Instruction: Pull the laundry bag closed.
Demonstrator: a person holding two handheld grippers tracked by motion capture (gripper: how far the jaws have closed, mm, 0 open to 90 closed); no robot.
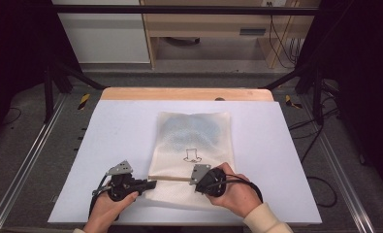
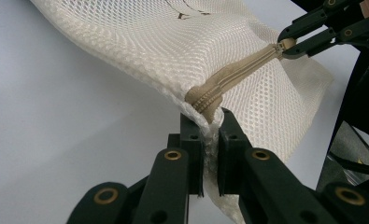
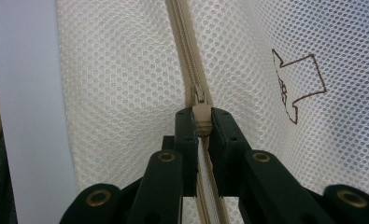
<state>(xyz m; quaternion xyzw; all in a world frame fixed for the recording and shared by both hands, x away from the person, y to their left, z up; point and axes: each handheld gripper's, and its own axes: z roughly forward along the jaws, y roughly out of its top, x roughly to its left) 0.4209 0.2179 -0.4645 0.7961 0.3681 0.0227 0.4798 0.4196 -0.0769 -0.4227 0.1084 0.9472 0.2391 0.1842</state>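
While left gripper clamps near-left corner of cream mesh zip bag, right gripper pinches beige zipper pull on white table.

A cream mesh bag lies flat at the centre of the high view, its long side running away from the lower edge, with something bluish showing faintly through its upper half. A small dark outline drawing of a hat sits at its middle. A tan zipper crosses the bag's lower part from left to right, pulled taut. In the left gripper view the zipper's end bunches at centre frame, the mesh lifted. In the right gripper view the zipper pull sits at centre.
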